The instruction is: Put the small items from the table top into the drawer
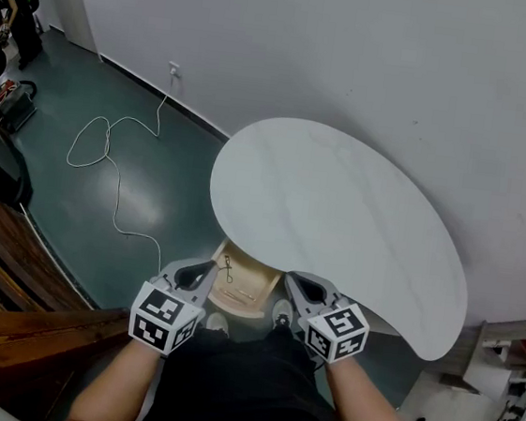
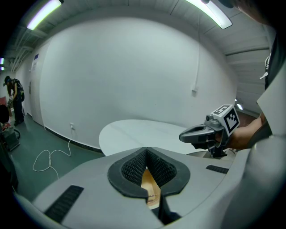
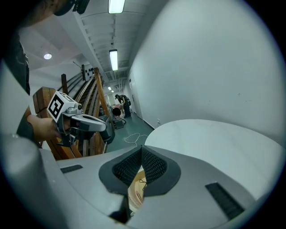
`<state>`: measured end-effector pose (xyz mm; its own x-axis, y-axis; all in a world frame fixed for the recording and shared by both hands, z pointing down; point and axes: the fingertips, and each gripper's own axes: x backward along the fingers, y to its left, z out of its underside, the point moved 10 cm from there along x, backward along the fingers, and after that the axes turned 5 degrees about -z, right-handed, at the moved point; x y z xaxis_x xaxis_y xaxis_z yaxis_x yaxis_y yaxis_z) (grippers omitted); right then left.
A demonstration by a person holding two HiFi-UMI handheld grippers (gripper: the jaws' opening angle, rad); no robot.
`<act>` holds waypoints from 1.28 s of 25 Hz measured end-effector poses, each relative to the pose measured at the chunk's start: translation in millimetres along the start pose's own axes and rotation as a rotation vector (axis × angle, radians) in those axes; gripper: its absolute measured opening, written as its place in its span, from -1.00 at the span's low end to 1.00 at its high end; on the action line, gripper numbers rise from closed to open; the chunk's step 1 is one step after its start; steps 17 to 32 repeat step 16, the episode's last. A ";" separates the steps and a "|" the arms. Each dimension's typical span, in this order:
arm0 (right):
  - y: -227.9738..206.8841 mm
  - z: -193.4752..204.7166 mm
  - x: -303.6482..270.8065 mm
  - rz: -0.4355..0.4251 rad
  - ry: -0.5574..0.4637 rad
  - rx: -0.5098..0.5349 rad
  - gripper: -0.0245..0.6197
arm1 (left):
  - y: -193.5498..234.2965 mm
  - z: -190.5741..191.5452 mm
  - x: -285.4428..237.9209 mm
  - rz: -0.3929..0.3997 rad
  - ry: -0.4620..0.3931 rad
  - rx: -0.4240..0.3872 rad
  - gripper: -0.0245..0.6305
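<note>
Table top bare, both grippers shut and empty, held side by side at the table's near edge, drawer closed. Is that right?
Not quite: the drawer is open. The head view shows it pulled out below the edge of the table, with small items inside, between the left gripper and the right gripper. The rest stands: bare top, both grippers shut and empty.

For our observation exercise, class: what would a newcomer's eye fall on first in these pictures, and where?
The white curved table fills the middle of the head view, its top bare. Under its near edge an open wooden drawer holds a few small items, flanked by the left gripper and right gripper, both shut on nothing. A white cable loops over the green floor at left.
</note>
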<state>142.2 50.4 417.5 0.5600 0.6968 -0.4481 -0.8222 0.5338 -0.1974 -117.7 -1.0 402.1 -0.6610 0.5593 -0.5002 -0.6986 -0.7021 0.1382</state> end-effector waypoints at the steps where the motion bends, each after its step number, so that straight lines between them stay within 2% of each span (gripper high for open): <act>1: -0.5 0.5 -0.2 0.001 0.001 -0.001 -0.90 | 0.0 0.1 0.0 0.000 0.001 0.000 -0.88; 32: -2.2 3.4 -5.2 0.009 0.016 -0.008 -0.90 | 5.6 4.5 0.4 -0.002 -0.001 0.009 -0.88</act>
